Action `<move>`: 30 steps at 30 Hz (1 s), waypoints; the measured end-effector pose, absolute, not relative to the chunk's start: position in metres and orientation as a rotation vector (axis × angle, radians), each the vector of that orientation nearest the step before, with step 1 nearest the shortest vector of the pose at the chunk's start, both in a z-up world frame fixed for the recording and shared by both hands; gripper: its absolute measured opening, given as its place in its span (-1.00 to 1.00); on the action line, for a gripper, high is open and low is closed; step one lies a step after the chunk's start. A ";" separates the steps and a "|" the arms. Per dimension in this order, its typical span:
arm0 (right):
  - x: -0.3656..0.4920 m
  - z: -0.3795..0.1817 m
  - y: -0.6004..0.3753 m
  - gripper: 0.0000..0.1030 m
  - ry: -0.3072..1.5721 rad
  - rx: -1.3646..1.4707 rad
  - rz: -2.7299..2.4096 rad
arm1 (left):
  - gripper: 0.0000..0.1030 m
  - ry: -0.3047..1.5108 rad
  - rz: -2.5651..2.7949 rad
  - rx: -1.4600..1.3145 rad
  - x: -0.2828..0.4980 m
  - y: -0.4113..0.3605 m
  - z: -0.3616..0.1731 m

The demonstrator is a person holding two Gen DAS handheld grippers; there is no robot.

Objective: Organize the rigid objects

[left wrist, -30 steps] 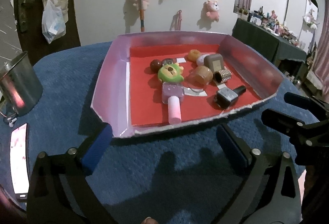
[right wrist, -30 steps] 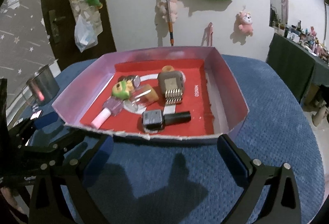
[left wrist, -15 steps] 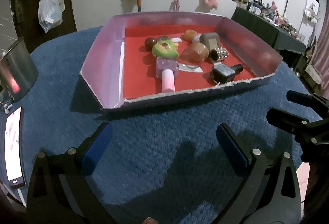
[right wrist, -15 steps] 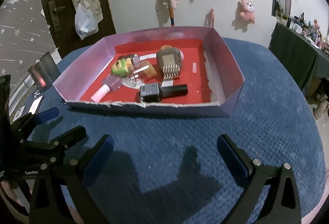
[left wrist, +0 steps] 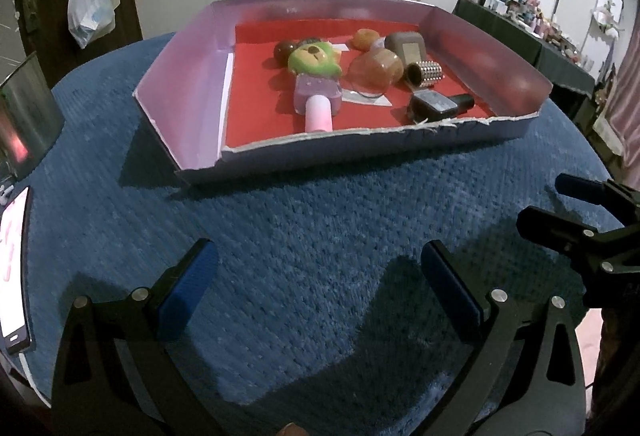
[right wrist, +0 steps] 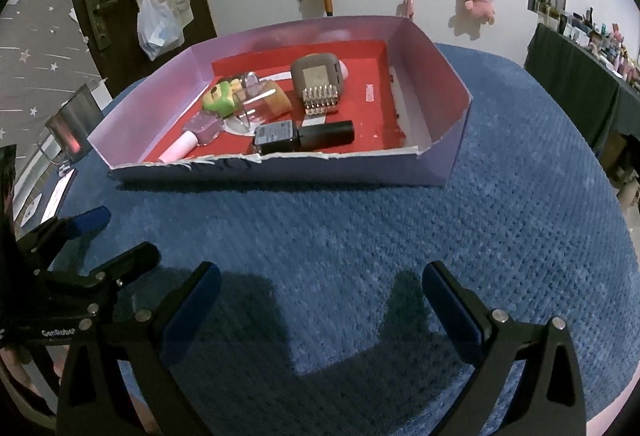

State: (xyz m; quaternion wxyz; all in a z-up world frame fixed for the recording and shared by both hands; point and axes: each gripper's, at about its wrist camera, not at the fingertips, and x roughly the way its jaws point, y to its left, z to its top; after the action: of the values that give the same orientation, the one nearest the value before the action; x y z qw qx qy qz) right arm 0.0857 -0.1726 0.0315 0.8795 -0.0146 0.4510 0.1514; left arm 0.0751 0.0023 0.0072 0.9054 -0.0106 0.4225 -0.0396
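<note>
Shallow lilac box (left wrist: 192,83) with a red floor, sitting on the blue textured tablecloth (left wrist: 320,244) toward its far side, all the small items gathered inside. Black nail-polish bottle (left wrist: 439,107) lying on its side just behind the torn front wall; green-headed bottle with pink cap (left wrist: 316,87) lying beside it, cap toward the front edge. Behind these, an amber jar (left wrist: 378,69), a studded grey device (left wrist: 412,55) and a dark round piece (left wrist: 285,51), crowded together (some touching, exact contacts hard to tell). From the right wrist view only: a clear glass piece (right wrist: 250,109) leaning over the amber jar, and the bare red right-hand part of the floor. From the left wrist view only: a lit phone (left wrist: 14,268) at the table's left edge, near a metal cup (left wrist: 24,115). Left gripper (left wrist: 318,276) low over the cloth, well short of the box, fingers wide apart, nothing between them. Right gripper (right wrist: 320,296) likewise spread and empty, alongside, each visible at the edge of the other's view.
</note>
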 end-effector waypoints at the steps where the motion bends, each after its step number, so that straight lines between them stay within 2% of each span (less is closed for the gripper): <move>1: 0.085 0.031 -0.173 1.00 0.942 -0.030 0.315 | 1.00 0.873 -0.081 -0.021 0.075 0.002 0.007; 30: 0.087 0.022 -0.172 1.00 0.949 -0.053 0.299 | 1.00 0.870 -0.054 0.006 0.073 -0.002 0.004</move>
State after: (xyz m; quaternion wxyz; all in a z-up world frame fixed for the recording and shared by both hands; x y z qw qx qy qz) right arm 0.0872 -0.1725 0.0215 0.8784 -0.0254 0.4553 0.1432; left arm 0.0731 -0.0024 0.0038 0.9065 0.0027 0.4213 -0.0262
